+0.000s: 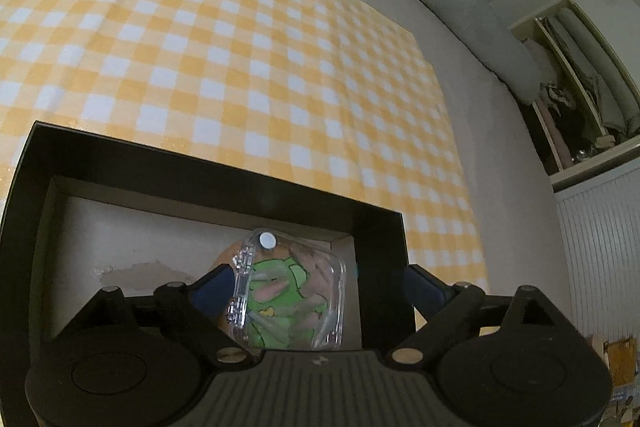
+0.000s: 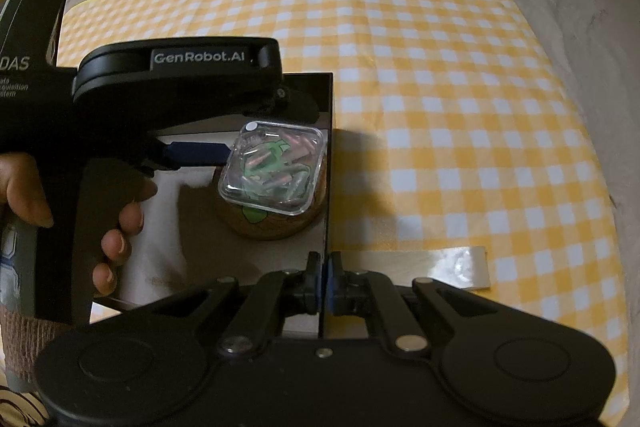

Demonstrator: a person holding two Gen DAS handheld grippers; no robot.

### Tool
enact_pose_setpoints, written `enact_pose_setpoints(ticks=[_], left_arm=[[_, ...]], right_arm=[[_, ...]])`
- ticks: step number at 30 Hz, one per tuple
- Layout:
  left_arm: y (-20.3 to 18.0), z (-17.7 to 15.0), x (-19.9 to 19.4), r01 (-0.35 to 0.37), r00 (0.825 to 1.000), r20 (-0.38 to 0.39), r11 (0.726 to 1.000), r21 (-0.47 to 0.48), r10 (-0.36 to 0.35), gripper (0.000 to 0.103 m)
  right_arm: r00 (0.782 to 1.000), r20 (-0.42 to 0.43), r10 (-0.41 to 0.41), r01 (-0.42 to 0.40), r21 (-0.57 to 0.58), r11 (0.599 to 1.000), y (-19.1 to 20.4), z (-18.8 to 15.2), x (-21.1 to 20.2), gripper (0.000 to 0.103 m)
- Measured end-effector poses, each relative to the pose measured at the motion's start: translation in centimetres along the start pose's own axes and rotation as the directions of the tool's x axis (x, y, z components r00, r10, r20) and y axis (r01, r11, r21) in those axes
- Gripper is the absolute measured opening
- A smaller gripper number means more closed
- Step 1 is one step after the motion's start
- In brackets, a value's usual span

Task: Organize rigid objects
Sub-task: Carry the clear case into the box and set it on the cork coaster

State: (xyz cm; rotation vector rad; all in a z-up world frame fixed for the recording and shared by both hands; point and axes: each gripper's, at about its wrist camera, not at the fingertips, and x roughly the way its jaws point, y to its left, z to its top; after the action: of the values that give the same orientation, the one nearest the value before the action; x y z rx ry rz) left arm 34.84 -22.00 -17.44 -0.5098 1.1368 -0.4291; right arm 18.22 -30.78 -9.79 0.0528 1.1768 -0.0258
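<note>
A black box (image 1: 200, 179) with a pale floor sits on the checked cloth. Inside it, a clear plastic case (image 1: 292, 303) with a green cartoon print lies on top of a round cork coaster (image 2: 272, 223). My left gripper (image 1: 318, 273) hangs over the box, open, its blue fingers on either side of the case (image 2: 272, 167). One finger (image 2: 196, 151) lies close to the case's left edge; the other is hidden in the right wrist view. My right gripper (image 2: 323, 267) is shut on the box's thin right wall (image 2: 329, 167), near its front corner.
The yellow-and-white checked cloth (image 2: 440, 87) covers a grey padded surface (image 1: 472, 107). A glossy pale card (image 2: 452, 265) lies on the cloth just right of the box. A person's hand (image 2: 116, 247) grips the left gripper's handle. A shelf unit (image 1: 580, 87) stands beyond, at the right.
</note>
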Motion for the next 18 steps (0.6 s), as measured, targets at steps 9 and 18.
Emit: enact_pose_setpoints(ticks=[9, 18], left_arm=[[-0.6, -0.1, -1.7, -0.03, 1.0, 0.004, 0.996, 0.085, 0.03, 0.093], [-1.7, -0.9, -5.4, -0.053, 0.998, 0.04, 0.978, 0.204, 0.046, 0.099]], right_arm=[[1.0, 0.009, 0.005, -0.005, 0.025, 1.0, -0.2, -0.2, -0.1, 0.004], [1.0, 0.009, 0.004, -0.005, 0.043, 0.999, -0.1, -0.1, 0.0, 0.004]])
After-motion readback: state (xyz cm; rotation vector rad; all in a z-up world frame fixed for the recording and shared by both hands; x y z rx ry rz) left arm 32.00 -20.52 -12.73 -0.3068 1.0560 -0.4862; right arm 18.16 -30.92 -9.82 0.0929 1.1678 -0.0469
